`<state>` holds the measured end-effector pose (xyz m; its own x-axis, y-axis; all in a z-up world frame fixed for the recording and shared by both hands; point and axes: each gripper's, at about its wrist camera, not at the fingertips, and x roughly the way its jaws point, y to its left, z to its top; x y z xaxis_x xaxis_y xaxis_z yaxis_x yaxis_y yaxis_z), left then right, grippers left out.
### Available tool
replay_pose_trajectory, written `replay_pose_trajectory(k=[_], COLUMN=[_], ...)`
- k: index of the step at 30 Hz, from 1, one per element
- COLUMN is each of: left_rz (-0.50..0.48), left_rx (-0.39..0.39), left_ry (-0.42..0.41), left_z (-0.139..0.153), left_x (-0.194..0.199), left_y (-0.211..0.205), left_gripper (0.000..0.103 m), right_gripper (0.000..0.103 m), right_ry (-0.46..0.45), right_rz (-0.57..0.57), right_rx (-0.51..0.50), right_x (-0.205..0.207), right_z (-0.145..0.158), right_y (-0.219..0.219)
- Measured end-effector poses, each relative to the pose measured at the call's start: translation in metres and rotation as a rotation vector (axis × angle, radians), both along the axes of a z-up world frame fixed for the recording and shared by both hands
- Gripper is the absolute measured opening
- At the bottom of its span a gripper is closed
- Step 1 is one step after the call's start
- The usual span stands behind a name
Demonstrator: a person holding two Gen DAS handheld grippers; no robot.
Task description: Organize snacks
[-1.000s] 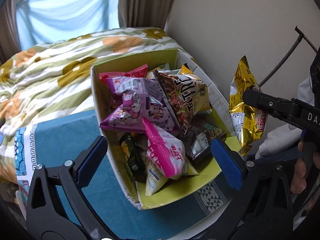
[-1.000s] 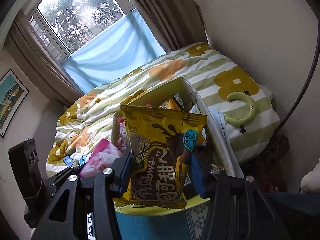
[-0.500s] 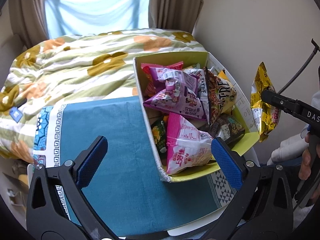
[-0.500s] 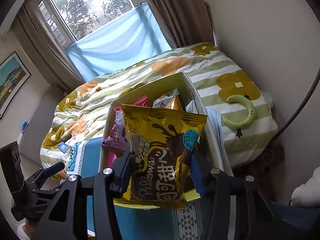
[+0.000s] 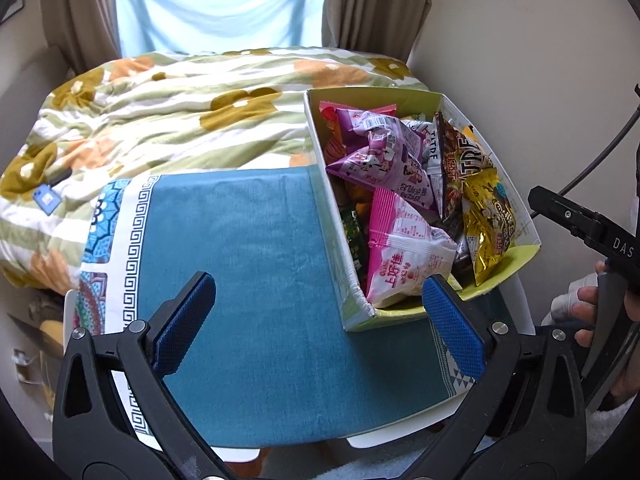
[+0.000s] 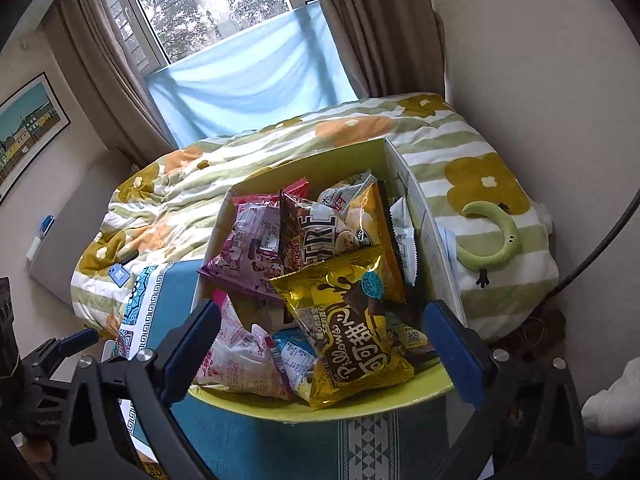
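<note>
A green-lined cardboard box (image 5: 408,98) (image 6: 312,164) full of snack bags stands at the right end of a table with a teal cloth (image 5: 248,280). A gold Pillows bag (image 6: 352,332) (image 5: 486,220) lies on top of the pile at the box's near right. Purple (image 5: 380,164), pink-white (image 5: 400,256) and brown (image 5: 456,160) bags lie beside it. My right gripper (image 6: 328,344) is open, just above the gold bag, holding nothing. My left gripper (image 5: 316,312) is open and empty over the cloth, left of the box.
A bed with a floral green-striped duvet (image 5: 180,112) lies behind the table. A green crescent toy (image 6: 496,240) rests on the bed right of the box. A wall stands close on the right, and a curtained window (image 6: 224,8) is behind.
My right gripper opened and the gold bag dropped into the box. My left gripper moved left and back, away from the box, over the teal cloth.
</note>
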<state>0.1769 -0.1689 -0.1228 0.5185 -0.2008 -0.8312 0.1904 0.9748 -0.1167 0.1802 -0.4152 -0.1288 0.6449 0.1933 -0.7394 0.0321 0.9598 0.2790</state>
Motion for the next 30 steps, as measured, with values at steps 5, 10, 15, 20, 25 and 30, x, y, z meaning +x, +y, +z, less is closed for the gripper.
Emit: replay_pose_trajectory(k=[5, 10, 15, 20, 25, 30], left_rz=[-0.017, -0.023, 0.0, 0.052, 0.113, 0.144], left_rx=[0.001, 0.01, 0.025, 0.046, 0.075, 0.109], left_ry=[-0.039, -0.104, -0.197, -0.291, -0.361, -0.401], left_z=[0.013, 0.039, 0.074, 0.106, 0.122, 0.126], left_x=[-0.013, -0.035, -0.069, -0.113, -0.153, -0.185], left_y=[0.011, 0.03, 0.059, 0.091, 0.117, 0.133], left_gripper=[0.102, 0.102, 0.102, 0.102, 0.102, 0.102], right_gripper=[0.101, 0.101, 0.101, 0.101, 0.101, 0.101], right_ry=[-0.002, -0.046, -0.109, -0.176, -0.221, -0.242], right_rz=[-0.042, -0.062, -0.048, -0.024, -0.003, 0.009], right_rx=[-0.013, -0.025, -0.055, -0.101, -0.148, -0.217], right_x=[-0.018, -0.039, -0.064, -0.097, -0.136, -0.167], right_z=[0.006, 0.027, 0.056, 0.084, 0.101, 0.105], right_y=[0.002, 0.017, 0.046, 0.083, 0.119, 0.15])
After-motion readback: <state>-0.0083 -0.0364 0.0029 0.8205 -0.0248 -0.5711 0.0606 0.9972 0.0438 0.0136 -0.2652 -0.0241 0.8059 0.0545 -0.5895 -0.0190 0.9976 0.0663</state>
